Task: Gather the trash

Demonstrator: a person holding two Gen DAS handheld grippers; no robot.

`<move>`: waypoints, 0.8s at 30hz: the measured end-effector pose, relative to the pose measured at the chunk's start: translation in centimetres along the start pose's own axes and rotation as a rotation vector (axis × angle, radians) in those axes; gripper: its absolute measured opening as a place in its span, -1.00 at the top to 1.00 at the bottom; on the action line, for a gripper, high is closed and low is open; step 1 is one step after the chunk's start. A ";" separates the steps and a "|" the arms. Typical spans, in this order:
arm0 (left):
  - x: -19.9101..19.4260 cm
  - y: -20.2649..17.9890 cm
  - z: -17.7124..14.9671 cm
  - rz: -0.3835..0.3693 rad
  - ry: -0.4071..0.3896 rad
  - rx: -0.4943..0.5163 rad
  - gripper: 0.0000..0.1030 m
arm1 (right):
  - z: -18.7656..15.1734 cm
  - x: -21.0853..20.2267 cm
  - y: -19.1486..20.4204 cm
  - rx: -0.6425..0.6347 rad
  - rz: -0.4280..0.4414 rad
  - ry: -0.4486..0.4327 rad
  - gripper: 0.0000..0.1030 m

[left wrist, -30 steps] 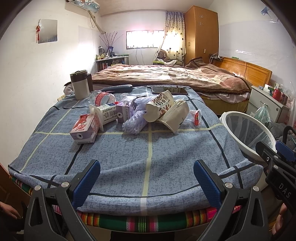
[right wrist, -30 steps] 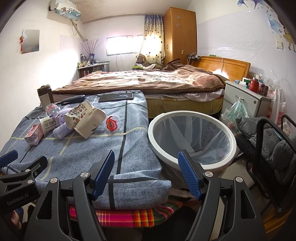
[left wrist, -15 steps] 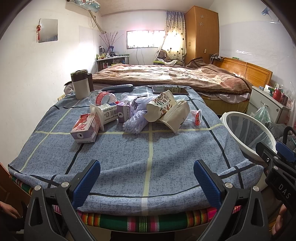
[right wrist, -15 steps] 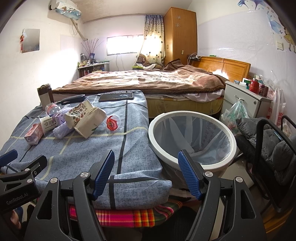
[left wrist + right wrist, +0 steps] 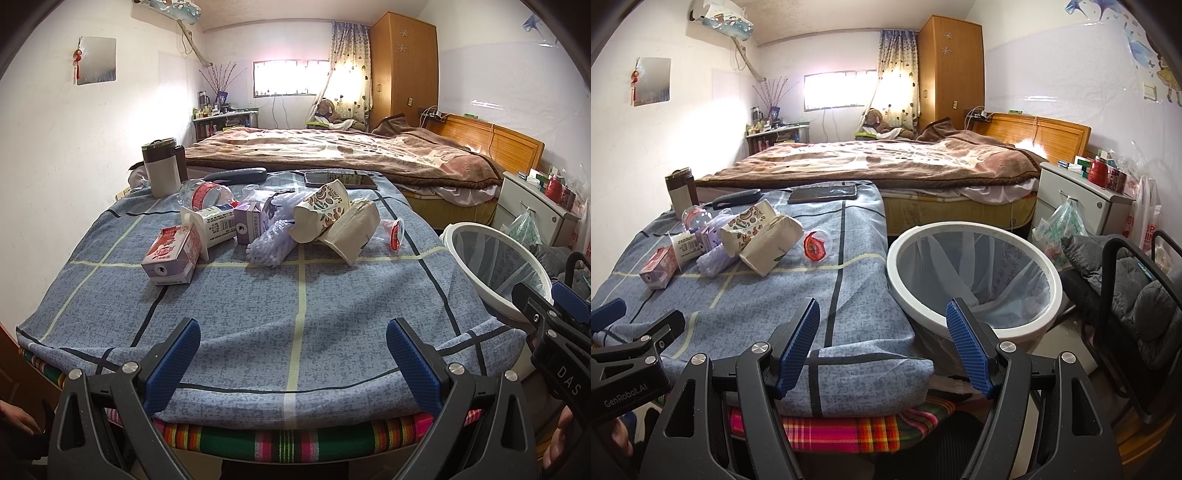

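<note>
Trash lies in a heap on the blue checked table [image 5: 303,302]: a pink carton [image 5: 171,254], a white cup [image 5: 212,227], a purple carton [image 5: 253,221], a bundle of white straws [image 5: 269,245], a patterned paper cup [image 5: 321,210], a beige carton [image 5: 352,230] and a small red-lidded cup [image 5: 395,234]. A crushed plastic bottle [image 5: 205,194] lies behind them. The white trash bin [image 5: 975,275] with a liner stands right of the table. My left gripper [image 5: 293,354] is open and empty at the table's near edge. My right gripper [image 5: 882,339] is open and empty, before the bin.
A thermos mug [image 5: 162,170], a remote [image 5: 240,175] and a phone [image 5: 340,179] lie at the table's far end. A bed [image 5: 332,151] stands behind. A nightstand [image 5: 1082,199] and a dark chair [image 5: 1137,295] stand right of the bin.
Both grippers have barely shifted. Nothing on the table has moved.
</note>
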State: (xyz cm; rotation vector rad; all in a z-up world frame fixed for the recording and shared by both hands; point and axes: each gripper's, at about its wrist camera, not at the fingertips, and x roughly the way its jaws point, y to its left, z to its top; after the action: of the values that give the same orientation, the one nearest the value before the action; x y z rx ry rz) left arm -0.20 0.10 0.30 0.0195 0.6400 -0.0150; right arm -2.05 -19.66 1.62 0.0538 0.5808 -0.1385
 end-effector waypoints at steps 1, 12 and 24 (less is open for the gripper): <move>0.0 -0.1 0.0 0.000 0.001 0.001 -0.98 | 0.0 0.0 0.0 0.000 0.000 0.000 -0.40; 0.0 0.2 -0.1 -0.002 0.003 -0.001 -0.98 | 0.0 0.0 0.1 -0.001 -0.002 0.000 -0.40; 1.2 1.4 -0.2 -0.033 0.038 -0.020 -0.98 | 0.7 1.0 0.1 0.000 0.017 0.019 -0.40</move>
State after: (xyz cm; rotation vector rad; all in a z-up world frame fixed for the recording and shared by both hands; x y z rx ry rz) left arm 0.70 1.48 -0.53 -0.0098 0.6785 -0.0407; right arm -0.78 -19.78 1.65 0.0606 0.5996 -0.1212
